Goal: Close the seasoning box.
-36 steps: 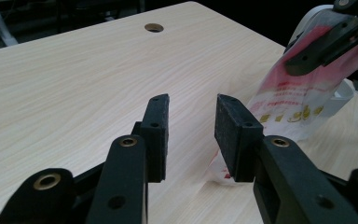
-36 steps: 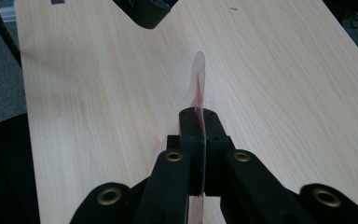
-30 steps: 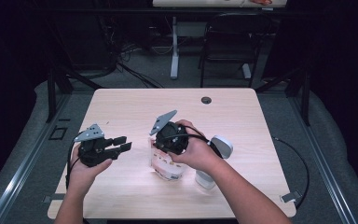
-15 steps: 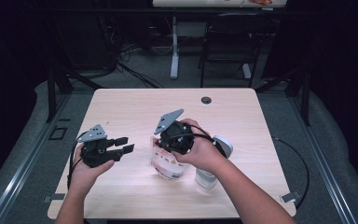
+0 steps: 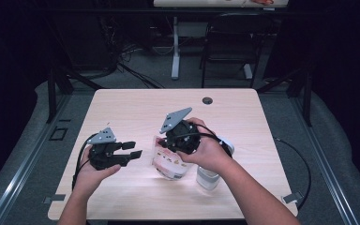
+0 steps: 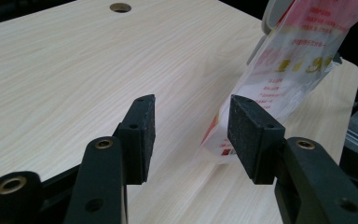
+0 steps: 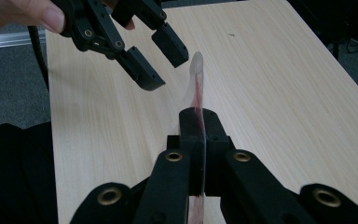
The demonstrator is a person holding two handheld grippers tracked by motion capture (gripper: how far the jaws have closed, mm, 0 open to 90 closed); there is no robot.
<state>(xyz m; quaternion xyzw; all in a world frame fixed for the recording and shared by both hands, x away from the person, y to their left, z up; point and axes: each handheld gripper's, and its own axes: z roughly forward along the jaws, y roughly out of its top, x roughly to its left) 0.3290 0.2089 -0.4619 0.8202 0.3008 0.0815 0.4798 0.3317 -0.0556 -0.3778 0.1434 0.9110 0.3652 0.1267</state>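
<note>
Two grippers in use. Right gripper [image 7: 198,140] pressed together, pinching plastic bag [image 5: 168,159] at upper edge, bag hanging over table [image 5: 136,112]. Left gripper [image 6: 191,135] spread, jaws just been opening, nothing between them, bag just beside. Bag judged light, limp, slippery film; best taken at free edge, well apart from existing pinch. White cup [image 5: 207,176] behind.

Clear plastic bag [image 6: 286,74] with red and gold print; pale wood-grain table [image 5: 136,112]; black hand-held gripper [image 5: 130,153] jaws, grey plate [image 5: 174,120] on top.

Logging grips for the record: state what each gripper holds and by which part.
The right gripper pinches the plastic bag at its thin edge. The left gripper holds nothing; its jaws have just been opening beside the bag.
</note>
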